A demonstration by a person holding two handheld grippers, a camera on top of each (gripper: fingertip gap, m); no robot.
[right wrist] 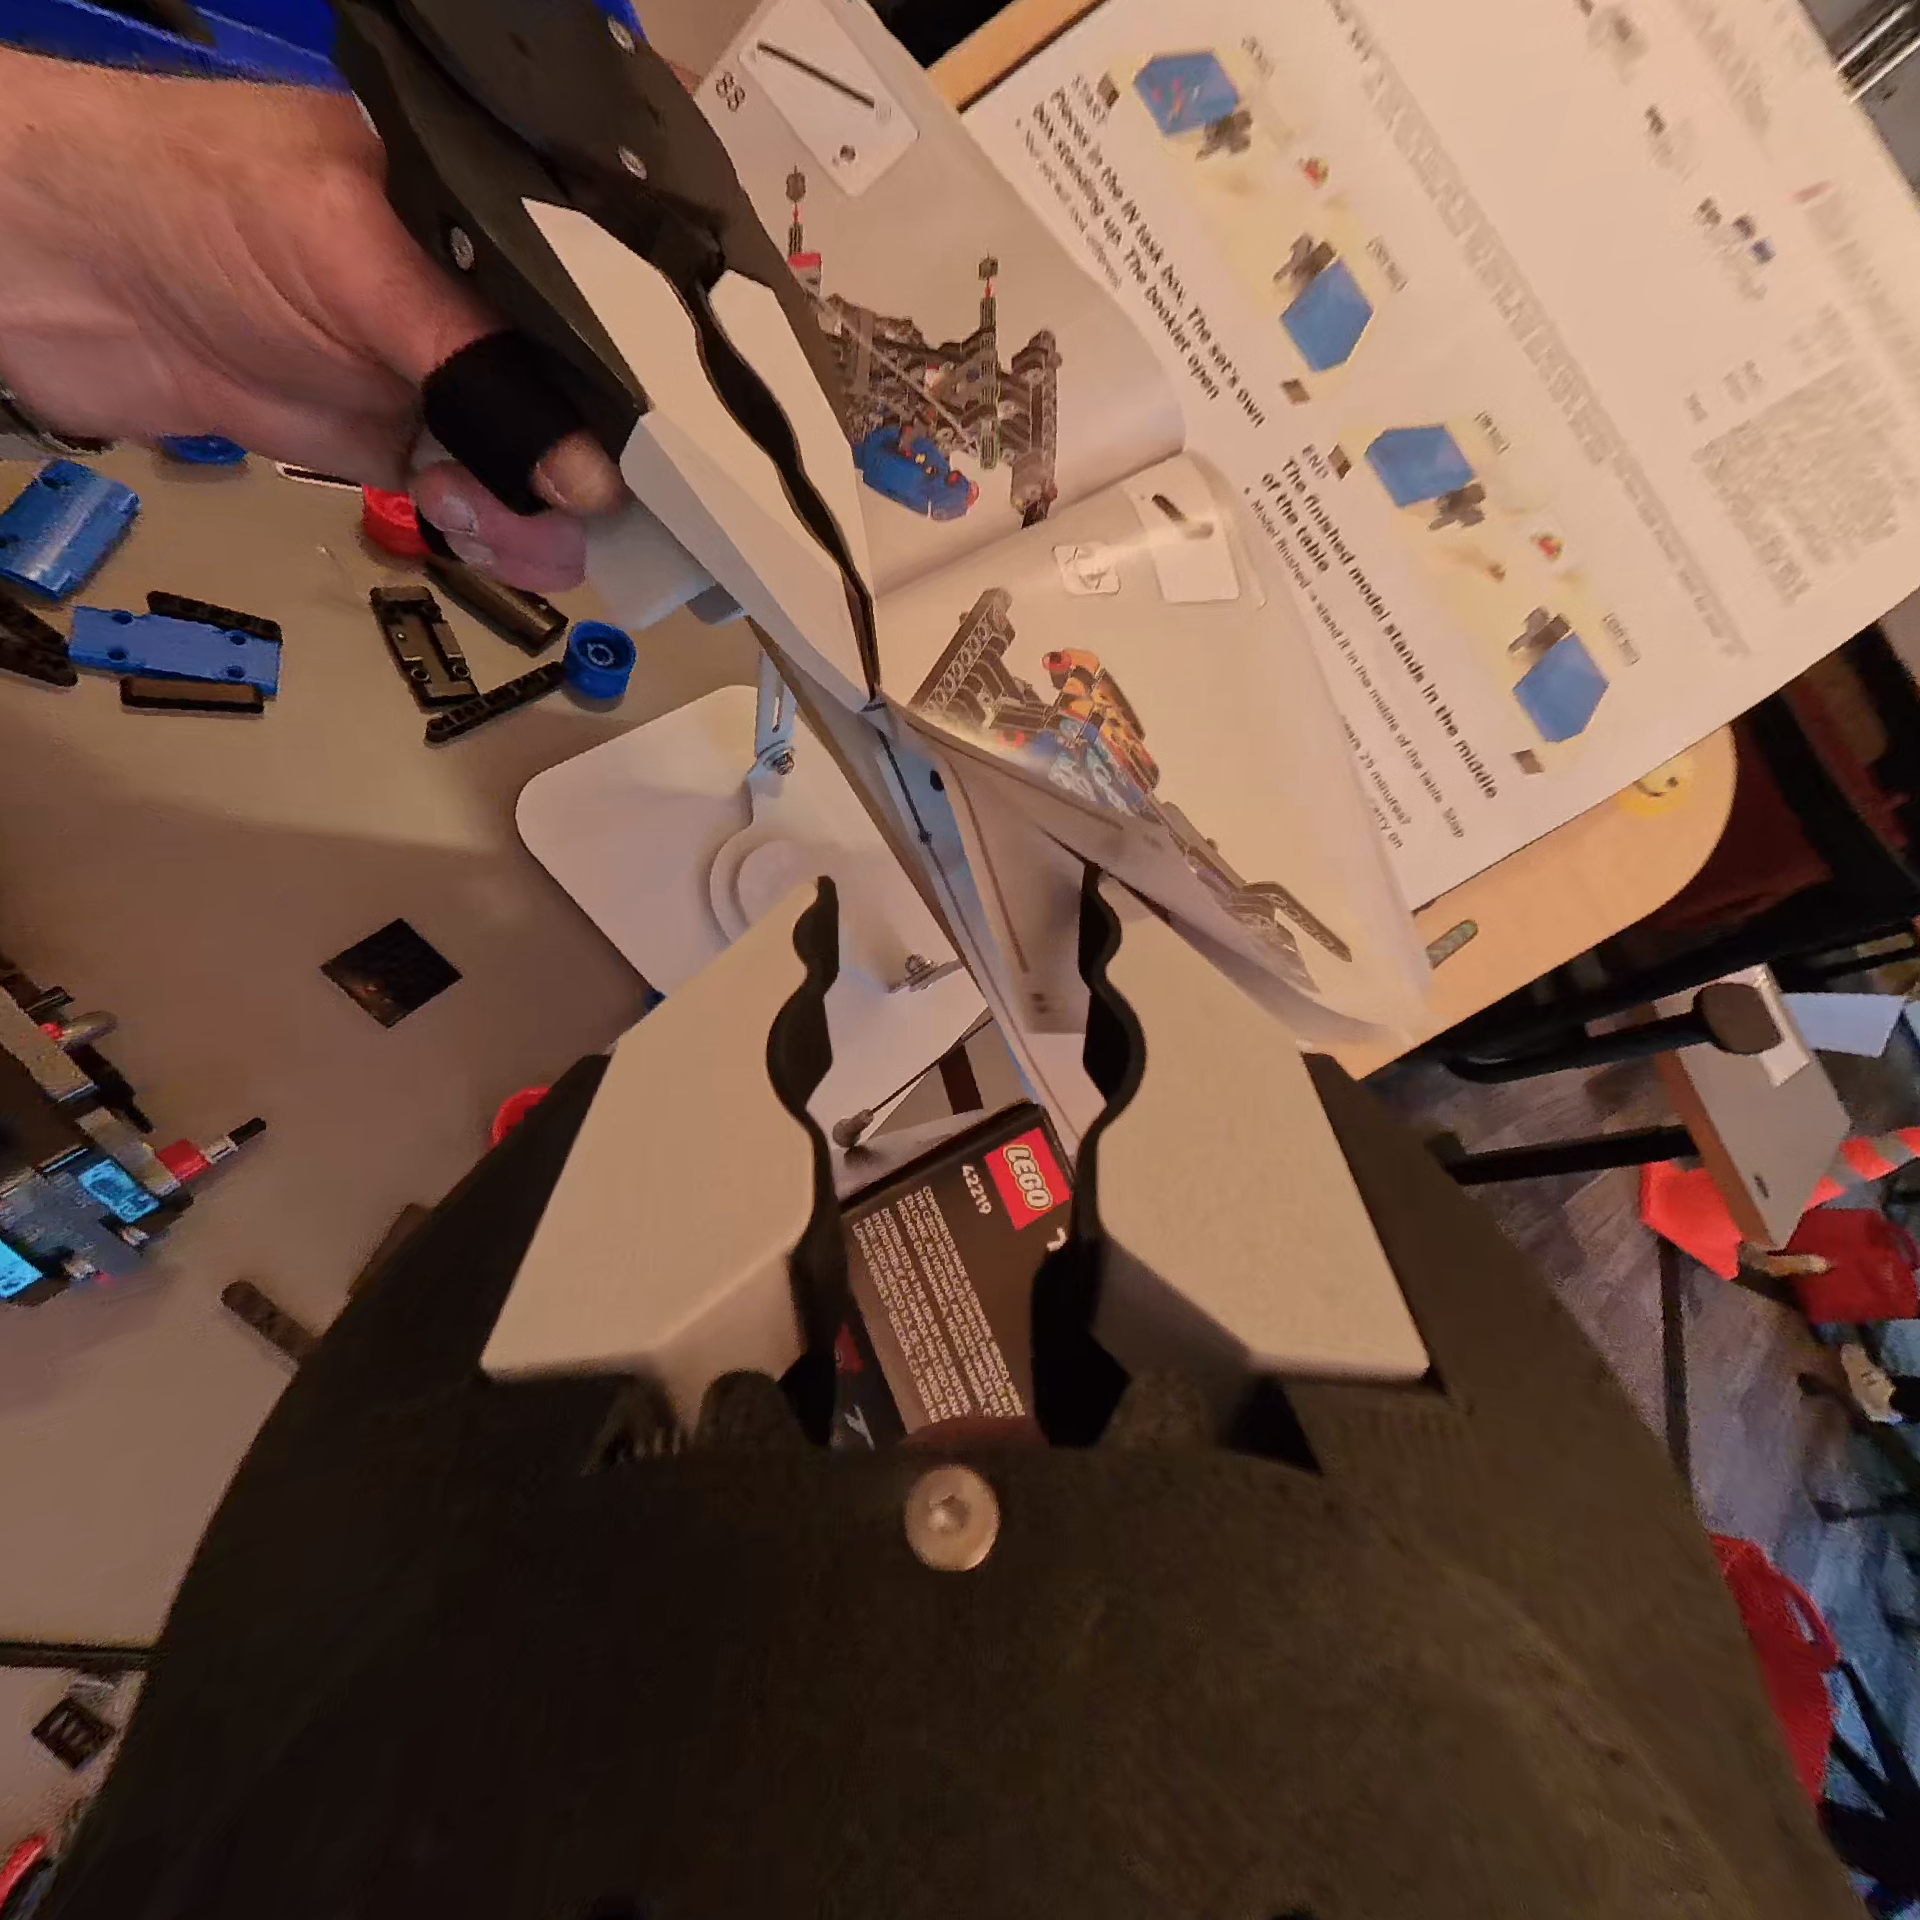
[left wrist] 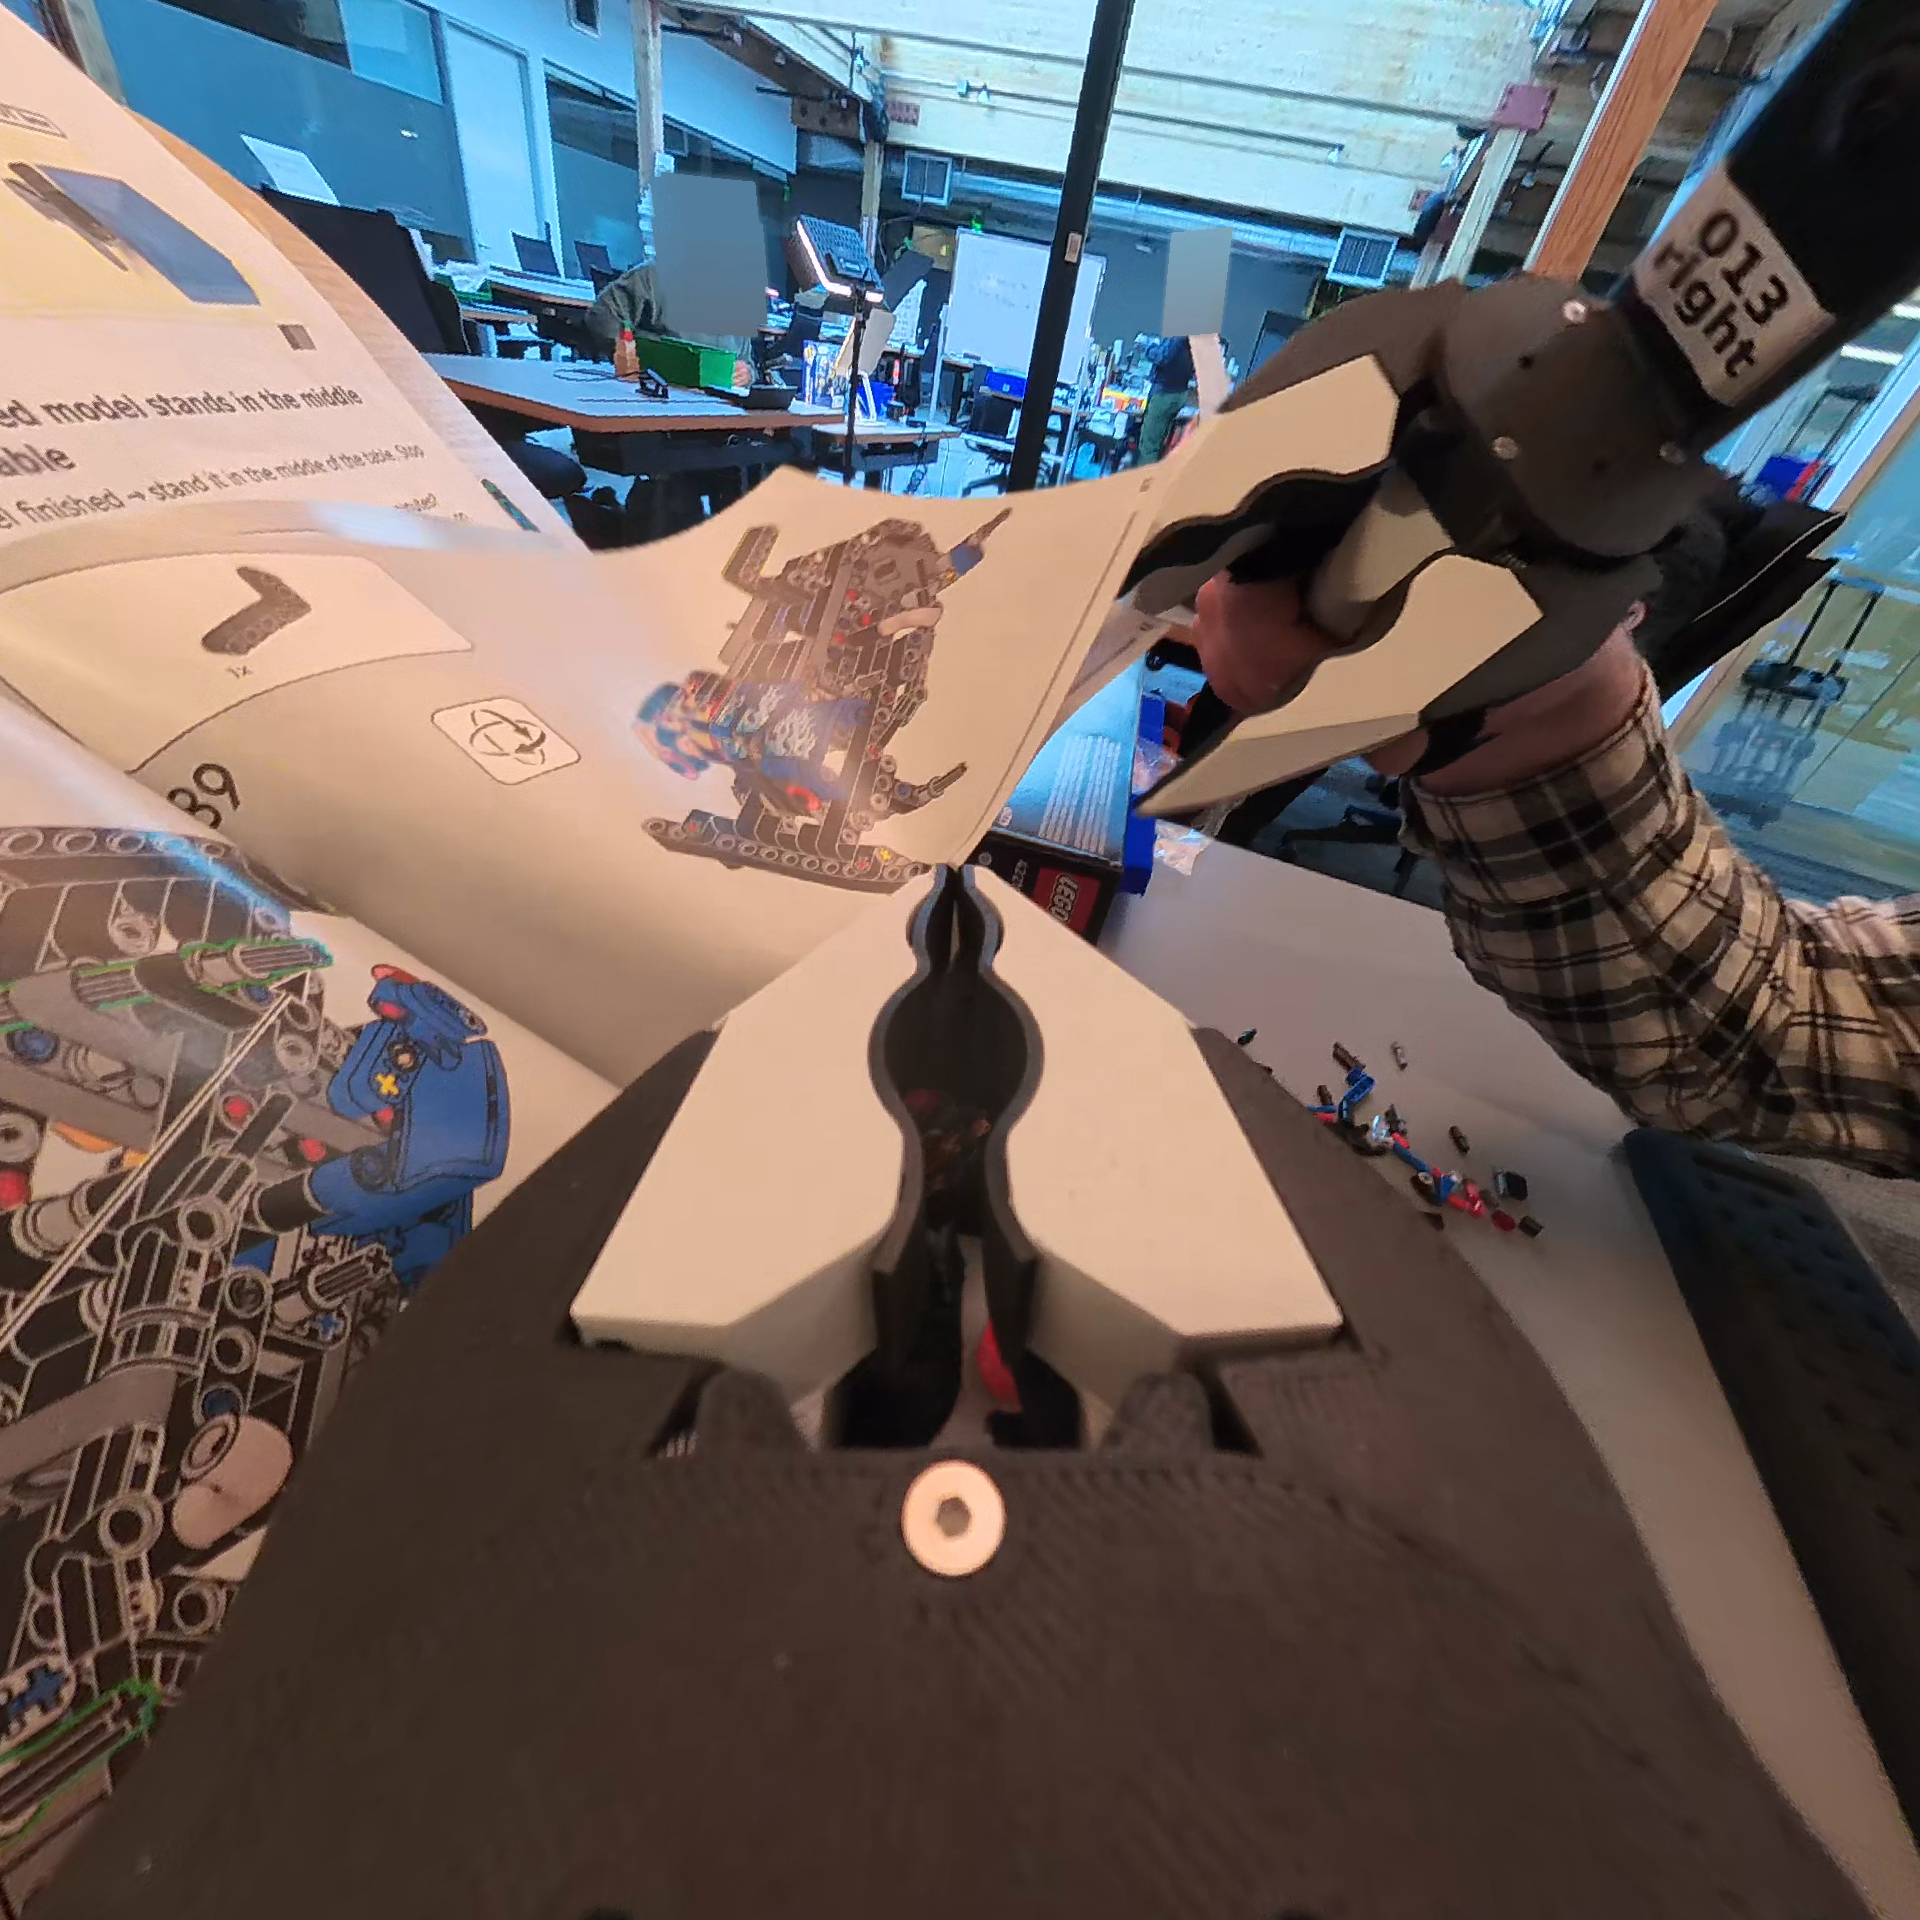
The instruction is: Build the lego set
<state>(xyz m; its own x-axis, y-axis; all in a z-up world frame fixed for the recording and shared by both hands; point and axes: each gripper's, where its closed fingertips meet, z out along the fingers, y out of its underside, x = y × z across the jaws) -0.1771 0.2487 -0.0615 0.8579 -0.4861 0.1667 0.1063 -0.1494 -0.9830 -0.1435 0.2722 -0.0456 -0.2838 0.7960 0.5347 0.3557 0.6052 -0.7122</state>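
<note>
A booklet page (left wrist: 831, 665) is pinched at its corner by the closed left gripper (left wrist: 954, 883), apparently for turning; the right gripper (right wrist: 956, 914) is held spread, empty.

This looks like a large open workshop or lab space shared by several people. In the left wrist view, exposed timber beams (left wrist: 1195, 135) run across a high ceiling, with wall vents (left wrist: 1361, 255) below them. Long desks (left wrist: 623, 400) stand in rows, one bearing a green box (left wrist: 686, 364), and a seated person (left wrist: 634, 301) works there. A studio light panel (left wrist: 836, 255) on a stand and a whiteboard (left wrist: 1023, 301) sit farther back; the cluttered shelves behind are too small to make out. A black pole (left wrist: 1075, 239) rises in the middle. Large windows (left wrist: 1870, 540) line the right side. In the right wrist view, a pale surface (right wrist: 260, 831) carries scattered building pieces (right wrist: 177, 644).
</note>
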